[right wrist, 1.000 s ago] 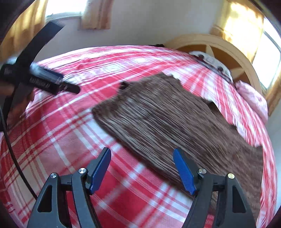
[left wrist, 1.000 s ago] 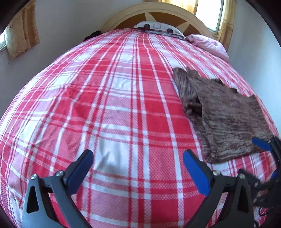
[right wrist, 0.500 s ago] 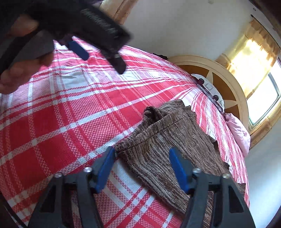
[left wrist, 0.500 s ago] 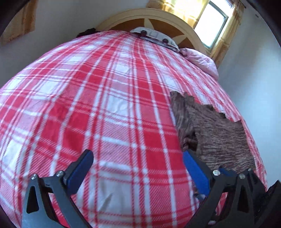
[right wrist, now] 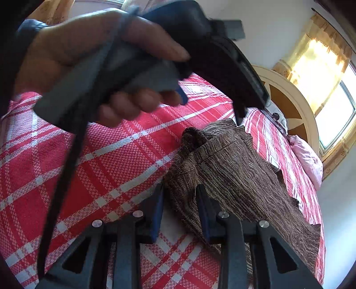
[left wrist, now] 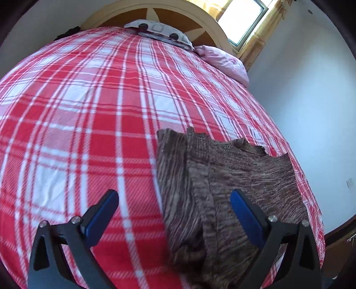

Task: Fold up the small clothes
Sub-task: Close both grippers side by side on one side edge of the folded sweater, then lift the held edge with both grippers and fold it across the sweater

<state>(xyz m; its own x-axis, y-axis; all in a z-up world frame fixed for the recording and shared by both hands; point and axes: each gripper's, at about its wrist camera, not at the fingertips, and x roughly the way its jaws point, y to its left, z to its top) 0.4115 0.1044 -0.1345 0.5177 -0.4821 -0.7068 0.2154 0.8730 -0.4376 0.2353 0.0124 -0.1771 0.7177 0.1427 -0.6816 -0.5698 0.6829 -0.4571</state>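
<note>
A brown knitted garment (left wrist: 227,177) lies on the red plaid bed (left wrist: 89,111), partly folded along its left side. My left gripper (left wrist: 173,213) is open just above the garment's near left edge, its right finger over the cloth. In the right wrist view my right gripper (right wrist: 180,206) has closed on the near corner of the garment (right wrist: 240,177), with cloth pinched between its blue pads. The left gripper body and the hand holding it (right wrist: 111,66) fill the upper left of that view.
A wooden headboard (left wrist: 178,17) with a patterned pillow (left wrist: 160,31) and a pink pillow (left wrist: 224,60) stands at the far end. A white wall (left wrist: 311,111) runs close along the bed's right side. A sunlit window (right wrist: 333,111) is behind the headboard.
My right gripper moved onto the garment's corner and closed on it. My left gripper swung right toward the garment, which now lies between its fingers' line of sight.
</note>
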